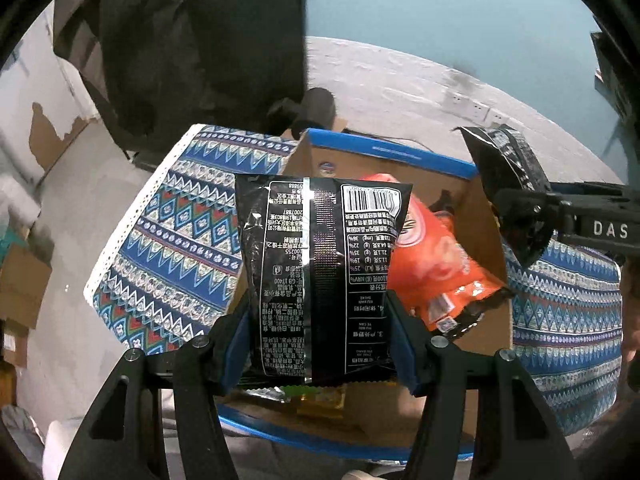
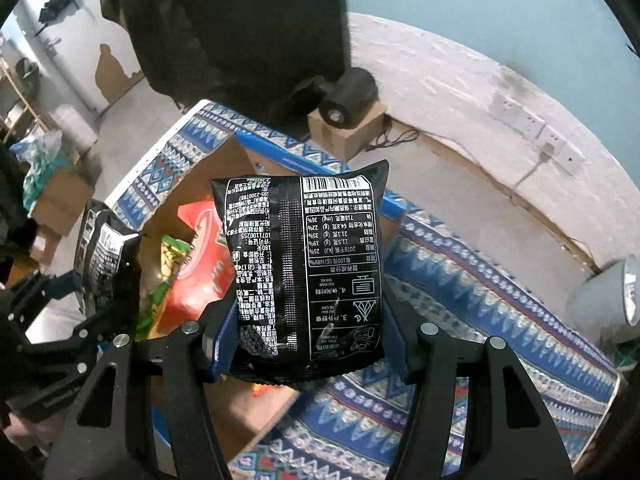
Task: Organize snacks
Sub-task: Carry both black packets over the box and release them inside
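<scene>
My left gripper (image 1: 318, 344) is shut on a black snack packet (image 1: 320, 264) with white print, held upright over the blue-rimmed cardboard box (image 1: 400, 154). An orange snack bag (image 1: 436, 264) lies in the box. My right gripper (image 2: 308, 336) is shut on a second black snack packet (image 2: 308, 264), held above the box's right edge (image 2: 392, 206). The right gripper with its packet (image 1: 508, 184) shows at the right of the left wrist view; the left gripper with its packet (image 2: 104, 256) shows at the left of the right wrist view. A red bag (image 2: 200, 264) and a green bag (image 2: 168, 256) lie in the box.
The box stands on a table under a blue patterned cloth (image 1: 176, 240). A black fabric mass (image 2: 240, 32) hangs behind the box. A small black device on a cardboard block (image 2: 348, 120) stands by the wall. A grey lamp (image 2: 608, 300) is at the far right.
</scene>
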